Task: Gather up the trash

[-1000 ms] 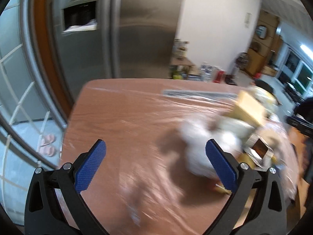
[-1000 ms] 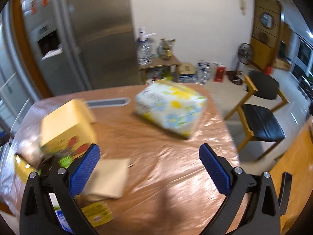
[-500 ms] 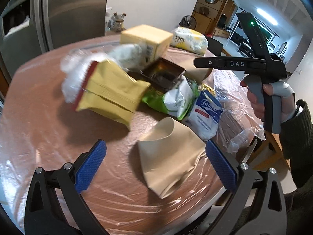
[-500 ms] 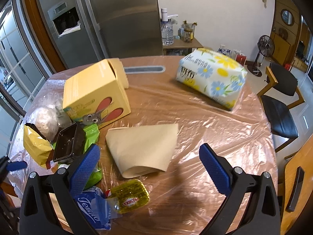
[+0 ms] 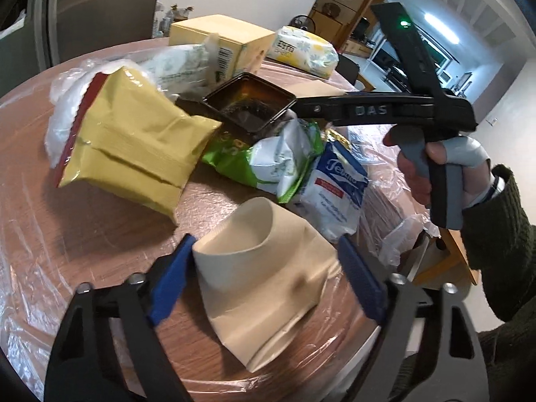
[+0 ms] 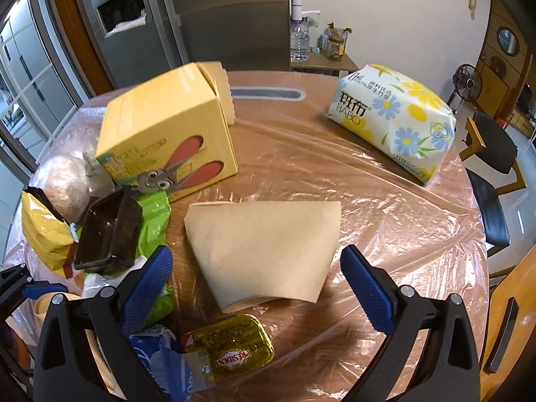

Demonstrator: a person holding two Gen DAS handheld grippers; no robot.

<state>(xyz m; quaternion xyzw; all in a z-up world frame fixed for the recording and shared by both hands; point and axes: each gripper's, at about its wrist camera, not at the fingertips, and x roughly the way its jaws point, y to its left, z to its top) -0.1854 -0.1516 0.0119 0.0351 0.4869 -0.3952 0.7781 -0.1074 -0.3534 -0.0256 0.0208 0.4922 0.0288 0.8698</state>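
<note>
A crushed beige paper cup [image 5: 261, 284] lies near the table's front edge, between the blue pads of my left gripper [image 5: 264, 279]. Its jaws are closing around the cup; the left pad is at the rim, and the cup is not squeezed. My right gripper [image 6: 256, 286] hovers over a flat beige paper cone [image 6: 264, 248], jaws wide and closing slightly, nothing pressed. Around them lie a yellow snack bag [image 5: 134, 144], a black plastic tray [image 6: 107, 234], a green wrapper [image 5: 268, 164], a blue-white tissue pack [image 5: 338, 191] and a gold butter packet [image 6: 231, 355].
The round table [image 6: 385, 234] is covered in clear film. A yellow rabbit box [image 6: 167, 140] and a flowered tissue pack [image 6: 395, 117] stand farther back. A person's hand [image 5: 418, 174] grips the right tool. A black-seated chair [image 6: 492, 154] stands at the right and a steel fridge [image 6: 201, 16] behind.
The left view swung from the fridge side to the trash pile, then sank over the beige cup as its jaws narrowed. The right gripper came down toward the paper cone.
</note>
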